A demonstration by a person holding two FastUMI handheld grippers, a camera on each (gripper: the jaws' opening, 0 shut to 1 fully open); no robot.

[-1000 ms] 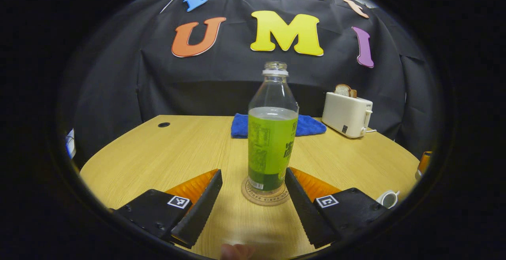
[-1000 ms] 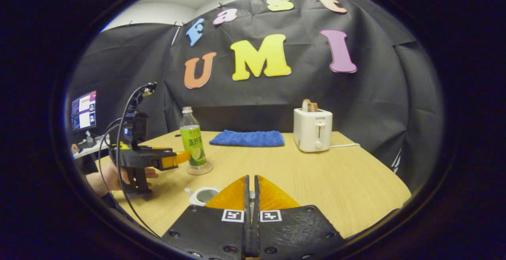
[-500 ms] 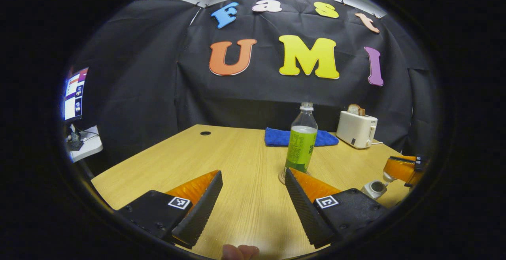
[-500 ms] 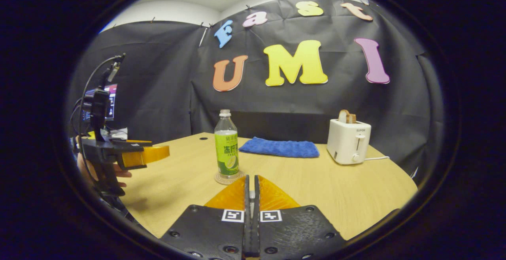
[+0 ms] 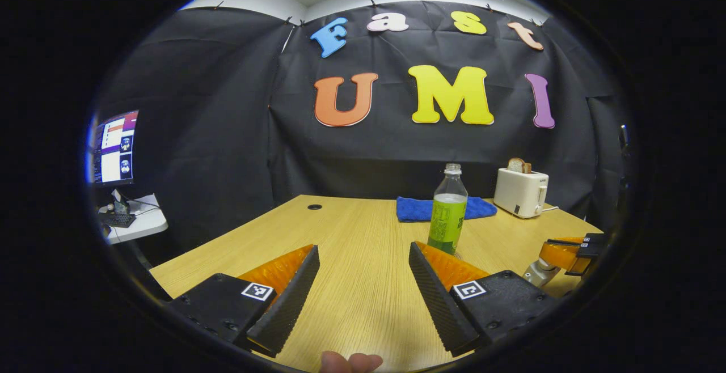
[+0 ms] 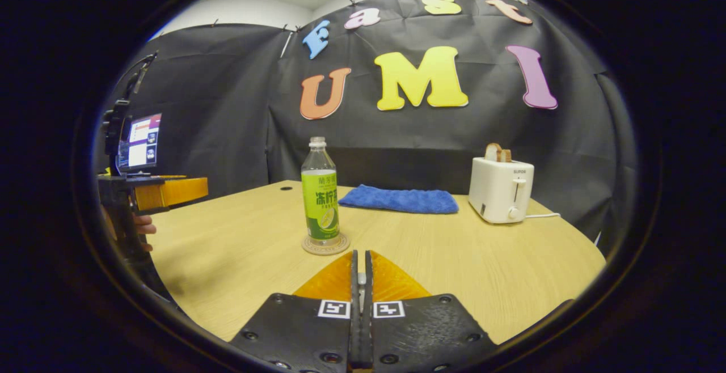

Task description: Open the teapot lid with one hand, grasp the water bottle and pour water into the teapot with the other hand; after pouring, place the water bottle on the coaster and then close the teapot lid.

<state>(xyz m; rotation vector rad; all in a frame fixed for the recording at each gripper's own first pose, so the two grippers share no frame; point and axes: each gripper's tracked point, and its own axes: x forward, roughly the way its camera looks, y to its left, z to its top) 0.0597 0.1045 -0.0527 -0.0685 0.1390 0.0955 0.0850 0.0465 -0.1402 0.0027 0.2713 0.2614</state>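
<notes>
The water bottle (image 6: 320, 197), clear with a green label and no cap, stands upright on the round cork coaster (image 6: 325, 245) mid-table. In the left gripper view the bottle (image 5: 448, 208) is well ahead of my open, empty left gripper (image 5: 363, 248). Seen from the right gripper view, the left gripper (image 6: 170, 190) hovers at the table's left edge, held by a hand (image 6: 144, 225). My right gripper (image 6: 361, 254) is shut, with a pale sliver, apparently the lid's knob, between its fingers. At the right of the left gripper view, the right gripper (image 5: 567, 251) sits just over the pale teapot (image 5: 536, 274).
A blue towel (image 6: 400, 200) lies at the back of the wooden table (image 6: 482, 265), and a white toaster (image 6: 502, 191) with bread in it stands to the towel's right. A monitor (image 5: 113, 146) sits on a side desk off the table's left.
My left gripper has drawn back and away from the bottle, which stays on the coaster. The right gripper has shifted; the teapot's opening has gone from its view, under its fingers.
</notes>
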